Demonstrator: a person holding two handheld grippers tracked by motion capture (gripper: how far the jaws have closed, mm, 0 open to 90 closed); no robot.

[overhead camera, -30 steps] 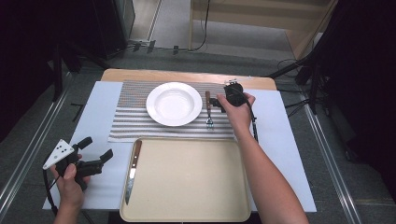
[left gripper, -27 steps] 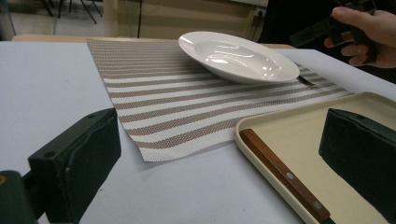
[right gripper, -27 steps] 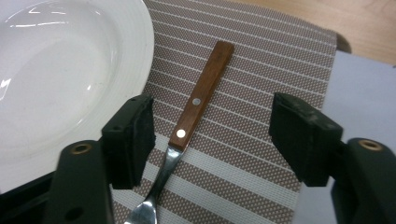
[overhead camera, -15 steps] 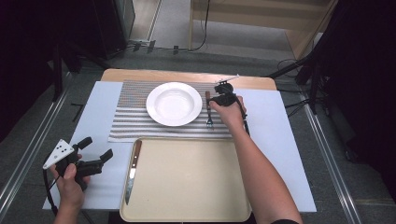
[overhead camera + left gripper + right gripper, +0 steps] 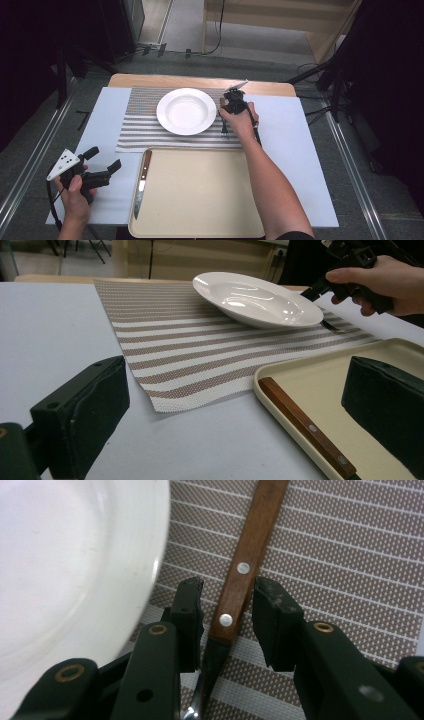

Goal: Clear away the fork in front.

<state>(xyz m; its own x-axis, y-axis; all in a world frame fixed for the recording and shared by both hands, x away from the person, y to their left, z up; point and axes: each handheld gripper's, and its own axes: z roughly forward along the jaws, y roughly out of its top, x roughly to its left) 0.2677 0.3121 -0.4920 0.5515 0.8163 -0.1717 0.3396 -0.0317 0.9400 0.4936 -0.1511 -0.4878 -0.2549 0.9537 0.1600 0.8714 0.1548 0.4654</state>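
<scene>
A white plate (image 5: 186, 111) sits on a striped placemat (image 5: 140, 130). Just right of it lies a fork (image 5: 224, 131) with a wooden handle (image 5: 250, 550). My right gripper (image 5: 223, 116) points down over that handle. In the right gripper view it (image 5: 227, 605) is open, one jaw on each side of the handle, a small gap at both sides. My left gripper (image 5: 105, 159) is open and holds nothing, low over the white table left of the beige tray (image 5: 200, 200). A wooden-handled knife (image 5: 141, 182) lies along the tray's left edge.
In the left gripper view the placemat (image 5: 190, 345) corner and the tray rim (image 5: 320, 375) with the knife handle (image 5: 305, 425) lie just ahead. The plate (image 5: 257, 298) stands beyond. A wooden strip runs along the table's far edge.
My right hand moved left and down toward the plate, bringing its open jaws around the fork handle. The left hand stayed put.
</scene>
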